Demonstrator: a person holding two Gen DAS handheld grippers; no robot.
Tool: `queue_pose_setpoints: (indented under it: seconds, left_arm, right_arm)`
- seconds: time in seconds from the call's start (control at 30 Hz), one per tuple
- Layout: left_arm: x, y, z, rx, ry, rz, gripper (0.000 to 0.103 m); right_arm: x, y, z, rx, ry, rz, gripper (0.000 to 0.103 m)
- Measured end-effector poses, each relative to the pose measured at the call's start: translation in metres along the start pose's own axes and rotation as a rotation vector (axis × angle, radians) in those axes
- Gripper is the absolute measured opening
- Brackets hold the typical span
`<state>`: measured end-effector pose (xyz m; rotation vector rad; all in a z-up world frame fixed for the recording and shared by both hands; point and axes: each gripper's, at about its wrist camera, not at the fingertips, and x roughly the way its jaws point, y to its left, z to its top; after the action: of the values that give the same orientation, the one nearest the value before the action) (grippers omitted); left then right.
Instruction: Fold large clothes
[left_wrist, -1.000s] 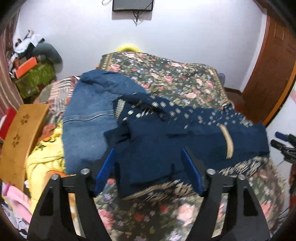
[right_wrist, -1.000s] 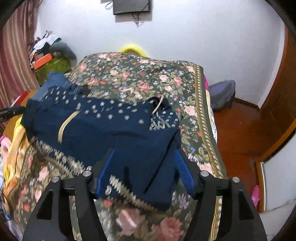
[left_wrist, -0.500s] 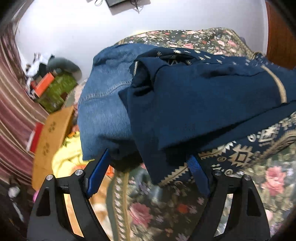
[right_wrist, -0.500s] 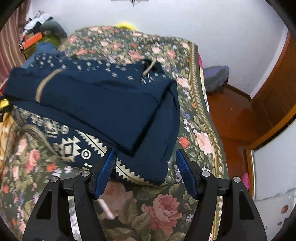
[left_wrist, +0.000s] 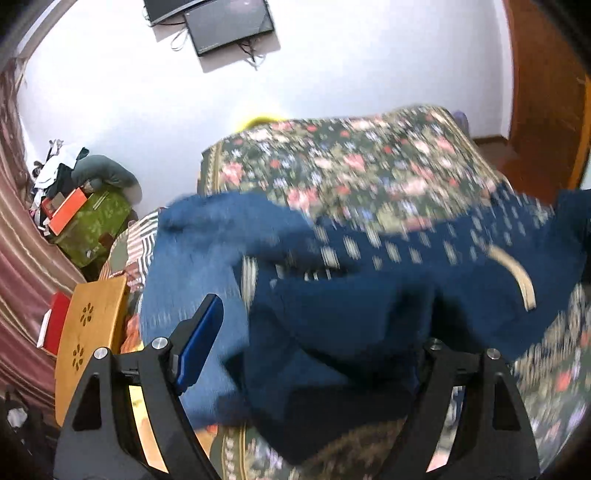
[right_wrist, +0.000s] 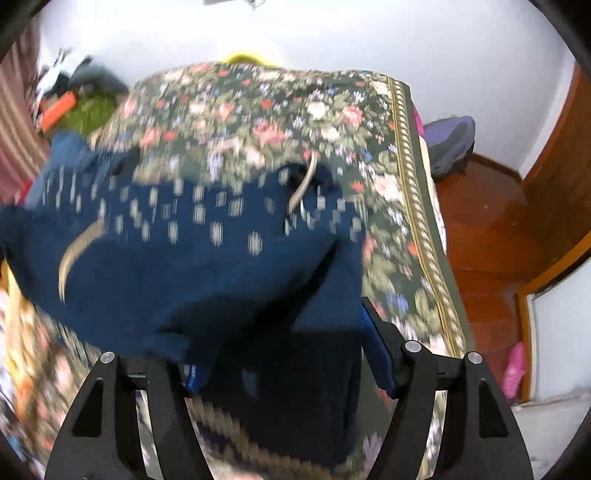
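A folded navy patterned sweater (left_wrist: 369, 317) lies across the floral bed (left_wrist: 351, 162), blurred by motion. It also shows in the right wrist view (right_wrist: 192, 266). My left gripper (left_wrist: 314, 350) stands open, its jaws wide on either side of the sweater's left end, with the cloth draped over the right finger. My right gripper (right_wrist: 288, 354) stands open, its jaws wide around the sweater's right end, with cloth lying between and over the fingers. A blue denim garment (left_wrist: 184, 280) lies under the sweater's left end.
A wooden board (left_wrist: 92, 332) and a yellow cloth sit left of the bed. A green bag (left_wrist: 88, 225) and clutter stand by the striped curtain. A monitor (left_wrist: 229, 26) hangs on the wall. The wooden floor (right_wrist: 487, 236), a purple bag (right_wrist: 450, 144) and a door lie to the right.
Both grippers tilted back up from the low view half a second ago, and the sweater's ends now drape over the fingers. The views are motion-blurred.
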<state>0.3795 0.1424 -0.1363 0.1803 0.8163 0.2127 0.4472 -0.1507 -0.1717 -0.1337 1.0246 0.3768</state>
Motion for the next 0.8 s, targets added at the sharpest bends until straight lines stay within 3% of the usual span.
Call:
queue_pose_setpoints:
  seconds: [0.1, 0.2, 0.27, 0.43, 0.8]
  left_arm:
    - [0.021, 0.020, 0.030, -0.121, 0.024, 0.024, 0.082]
    - [0.027, 0.046, 0.038, -0.275, 0.019, 0.051, 0.082]
    - [0.024, 0.059, 0.032, -0.355, 0.010, 0.006, 0.082]
    - [0.013, 0.070, 0.005, -0.395, 0.026, -0.046, 0.082]
    - [-0.032, 0.076, -0.090, -0.453, 0.047, -0.165, 0.082]
  right_arm:
    - [-0.004, -0.008, 0.030, 0.084, -0.069, -0.030, 0.066]
    - [-0.016, -0.014, 0.044, 0.154, -0.129, -0.025, 0.066]
    - [-0.023, -0.014, 0.043, 0.166, -0.144, 0.015, 0.066]
    - [-0.032, -0.004, 0.028, 0.120, -0.127, 0.026, 0.066]
    - [-0.053, 0.032, -0.017, -0.001, -0.073, 0.087, 0.066]
